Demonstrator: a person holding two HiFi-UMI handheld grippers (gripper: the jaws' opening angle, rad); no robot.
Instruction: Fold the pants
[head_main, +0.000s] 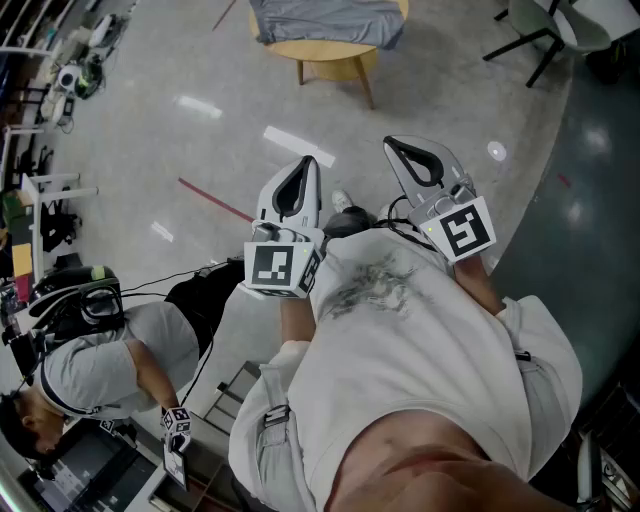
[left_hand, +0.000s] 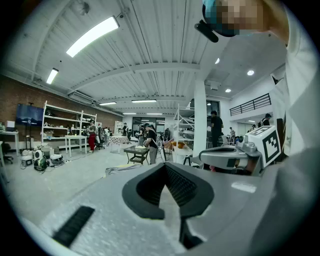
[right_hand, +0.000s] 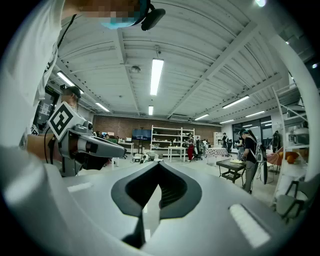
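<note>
A grey garment, the pants (head_main: 325, 20), lies heaped on a round wooden table (head_main: 330, 55) at the far top of the head view, well ahead of both grippers. My left gripper (head_main: 305, 165) and right gripper (head_main: 397, 145) are held side by side close to the chest of my white shirt, pointing out over the floor. Both are shut with nothing between the jaws. The left gripper view shows its own closed jaws (left_hand: 165, 167) and the right gripper (left_hand: 225, 156) beside it. In the right gripper view the closed jaws (right_hand: 159, 165) point into the hall, with the left gripper (right_hand: 95, 147) alongside.
A person in a grey shirt (head_main: 100, 370) sits at the lower left beside cables and equipment. Black chairs (head_main: 530, 30) stand at the top right. A red tape line (head_main: 215, 200) crosses the shiny floor. Shelving (right_hand: 167, 140) and standing people (left_hand: 150, 142) fill the hall beyond.
</note>
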